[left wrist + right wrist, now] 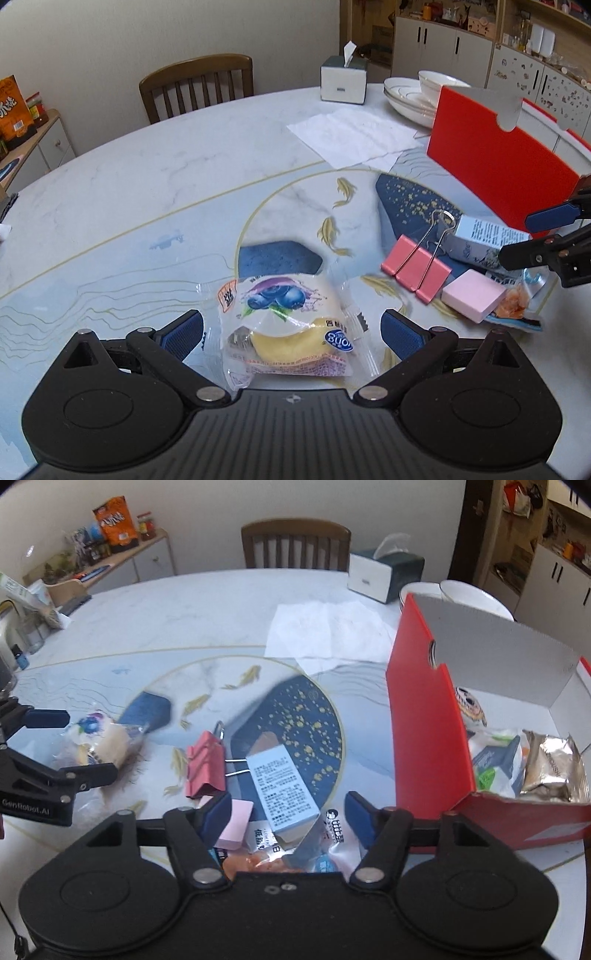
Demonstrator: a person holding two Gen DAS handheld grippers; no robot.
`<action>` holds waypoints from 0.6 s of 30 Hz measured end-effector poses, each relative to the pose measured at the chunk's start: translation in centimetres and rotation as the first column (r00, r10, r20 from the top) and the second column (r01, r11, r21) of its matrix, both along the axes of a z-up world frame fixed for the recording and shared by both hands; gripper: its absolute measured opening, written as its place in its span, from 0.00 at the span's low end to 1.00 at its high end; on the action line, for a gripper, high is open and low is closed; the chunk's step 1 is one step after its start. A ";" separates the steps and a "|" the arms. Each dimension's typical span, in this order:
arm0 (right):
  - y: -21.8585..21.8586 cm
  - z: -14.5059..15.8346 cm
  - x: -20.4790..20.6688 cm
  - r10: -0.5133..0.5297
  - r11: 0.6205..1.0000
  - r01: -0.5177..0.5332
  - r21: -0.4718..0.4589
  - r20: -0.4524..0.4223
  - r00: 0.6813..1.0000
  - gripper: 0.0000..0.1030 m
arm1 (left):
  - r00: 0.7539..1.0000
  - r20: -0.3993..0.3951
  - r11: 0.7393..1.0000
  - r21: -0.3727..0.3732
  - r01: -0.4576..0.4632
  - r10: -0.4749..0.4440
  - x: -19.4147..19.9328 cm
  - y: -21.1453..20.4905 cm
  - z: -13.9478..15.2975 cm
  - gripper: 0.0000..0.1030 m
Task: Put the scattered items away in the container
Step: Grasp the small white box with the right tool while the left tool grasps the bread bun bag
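Note:
My left gripper is open around a blueberry cake packet lying on the table; the pads stand apart from it on both sides. It also shows in the right wrist view. My right gripper is open over a small pale blue box, a pink eraser and a clear snack packet. A pink binder clip lies just left of the box. The red cardboard box stands to the right, open, with several packets inside.
A paper napkin, a tissue box and stacked white dishes lie at the far side of the round marble table. A wooden chair stands behind it. Cabinets line the walls.

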State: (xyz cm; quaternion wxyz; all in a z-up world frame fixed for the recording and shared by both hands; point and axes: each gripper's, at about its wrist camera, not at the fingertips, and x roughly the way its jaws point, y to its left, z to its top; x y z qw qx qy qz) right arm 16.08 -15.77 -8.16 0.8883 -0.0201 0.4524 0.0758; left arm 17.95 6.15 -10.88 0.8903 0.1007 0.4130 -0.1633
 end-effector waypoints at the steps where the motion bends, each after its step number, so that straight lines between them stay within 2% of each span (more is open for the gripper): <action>1: 0.1 -0.1 0.1 -0.006 1.000 0.006 -0.004 -0.001 1.000 0.59 | 1.000 0.002 1.000 0.005 -0.004 0.004 0.1 0.0 -0.1 1.00; 14: 0.8 -1.3 1.5 -0.029 0.999 0.029 -0.023 -0.016 0.999 0.42 | 0.999 -0.011 0.999 0.026 -0.032 0.032 1.1 0.2 -1.2 0.99; 18: 1.0 -1.5 1.7 -0.029 0.999 0.029 -0.020 -0.014 0.999 0.41 | 0.999 -0.007 0.999 0.023 -0.033 0.033 1.1 0.1 -1.1 0.97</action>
